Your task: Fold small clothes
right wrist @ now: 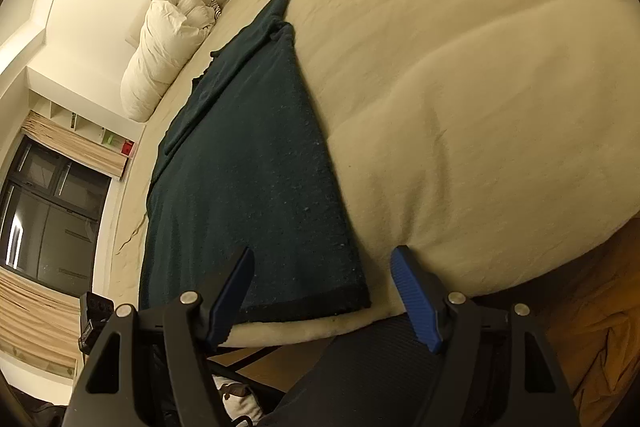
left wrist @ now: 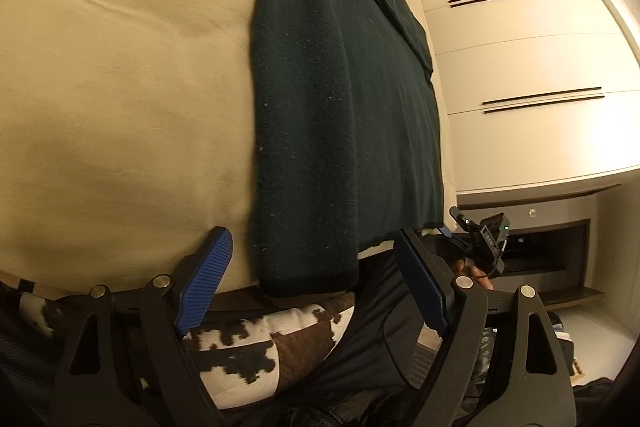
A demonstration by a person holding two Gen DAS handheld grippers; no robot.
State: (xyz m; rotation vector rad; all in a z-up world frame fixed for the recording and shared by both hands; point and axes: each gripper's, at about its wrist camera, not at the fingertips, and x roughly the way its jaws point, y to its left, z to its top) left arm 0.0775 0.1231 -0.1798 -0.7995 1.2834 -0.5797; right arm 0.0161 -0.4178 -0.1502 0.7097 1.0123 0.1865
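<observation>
garment (right wrist: 256, 163): dark green, flat on the bed (right wrist: 460, 107), long axis running up-frame away from both hands | right gripper (right wrist: 324, 291): jaws wide, empty, straddling the near hem corner (closest!) | left gripper (left wrist: 312, 283): wide, empty, hem between its fingers

Cream bed (right wrist: 460, 107) bears dark-green garment (right wrist: 248, 167), white duvet (right wrist: 168, 47).

Warm dim indoor light, glare on the right-hand wall, heavy fisheye bending, dark vignetted corners
</observation>
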